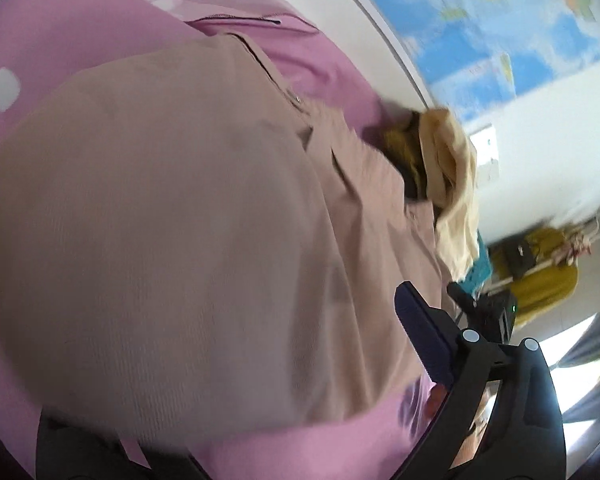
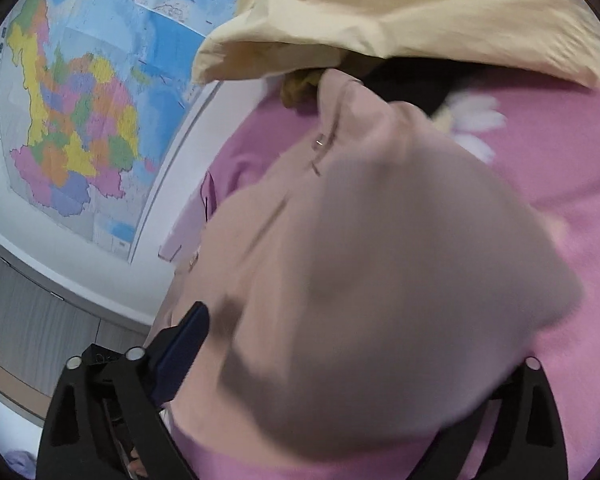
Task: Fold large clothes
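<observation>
The beige garment (image 1: 172,240) fills most of both my views, lying on the pink bedspread (image 1: 80,28) and draped up over my grippers, so much of it is blurred and close to the lens. It is a finely ribbed dusty-beige fabric with a placket seam and a small metal snap (image 2: 319,143) showing.

On my left gripper (image 1: 412,344) I see only one blue-padded finger; cloth hides the other, so I cannot tell whether it grips. My right gripper (image 2: 204,344) is the same: one blue pad shows, the rest buried under fabric.

Beyond the garment, toward the bedspread's far edge by the wall, lies a pale yellow cloth (image 2: 400,12) over a mustard item (image 1: 400,148). A map (image 2: 80,120) hangs on the wall.
</observation>
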Motion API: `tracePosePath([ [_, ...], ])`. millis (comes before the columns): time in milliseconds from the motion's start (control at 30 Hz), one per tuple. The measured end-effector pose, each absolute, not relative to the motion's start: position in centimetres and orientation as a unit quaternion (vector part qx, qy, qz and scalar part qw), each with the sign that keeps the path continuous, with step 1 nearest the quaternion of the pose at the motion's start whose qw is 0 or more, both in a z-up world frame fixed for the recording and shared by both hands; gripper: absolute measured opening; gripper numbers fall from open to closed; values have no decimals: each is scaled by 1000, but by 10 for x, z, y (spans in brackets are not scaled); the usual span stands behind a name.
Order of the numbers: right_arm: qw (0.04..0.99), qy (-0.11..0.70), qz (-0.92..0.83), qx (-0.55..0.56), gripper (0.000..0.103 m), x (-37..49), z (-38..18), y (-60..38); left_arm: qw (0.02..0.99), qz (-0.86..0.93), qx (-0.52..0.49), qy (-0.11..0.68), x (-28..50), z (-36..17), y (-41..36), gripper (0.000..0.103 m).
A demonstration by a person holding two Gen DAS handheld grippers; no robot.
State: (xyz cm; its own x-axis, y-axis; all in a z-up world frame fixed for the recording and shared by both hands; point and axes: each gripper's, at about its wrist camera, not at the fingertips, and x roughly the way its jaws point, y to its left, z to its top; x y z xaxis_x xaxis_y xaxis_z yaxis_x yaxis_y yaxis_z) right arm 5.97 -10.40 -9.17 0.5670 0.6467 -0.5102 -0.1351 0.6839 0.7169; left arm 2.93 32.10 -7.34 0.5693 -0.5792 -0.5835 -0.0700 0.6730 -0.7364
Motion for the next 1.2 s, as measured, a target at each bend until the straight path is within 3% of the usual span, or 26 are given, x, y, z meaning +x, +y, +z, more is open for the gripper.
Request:
tracePosePath([
  [33, 830, 397, 233, 316, 95, 66, -91, -99, 805, -153, -373, 436, 35, -73, 319, 93],
  [67, 832, 394, 233, 313, 95, 72, -91, -95, 806, -148, -375, 434, 39, -73, 317, 83],
  [100, 833, 395, 232, 311, 86, 78, -92, -91, 804, -141, -378, 437, 44, -76, 316, 64],
  [133, 830, 399, 232, 313, 54, 84, -93, -89, 800, -133, -381, 444, 50, -80, 316, 53],
  [167, 815, 406, 251, 328, 34, 92, -98, -90, 796, -126, -384, 450, 52, -82, 320, 39],
  [233, 783, 419, 285, 362, 22, 101, -109, -89, 793, -125, -391, 449, 59, -83, 322, 27],
  [300, 802, 409, 291, 324, 20, 101, -97, -79, 798, -130, -384, 445, 60, -77, 323, 17],
  [400, 814, 396, 311, 289, 18, 101, -73, -63, 808, -141, -375, 432, 61, -62, 332, 14],
  [900, 808, 295, 463, 214, 17, 165, 65, 99, 906, -36, -275, 319, 92, 86, 455, 13],
  [1067, 790, 273, 508, 210, 16, 188, 79, 175, 935, 45, -228, 269, 99, 120, 512, 13],
  [1200, 777, 309, 519, 180, 16, 193, 38, 238, 934, 108, -214, 265, 103, 86, 564, 16],
])
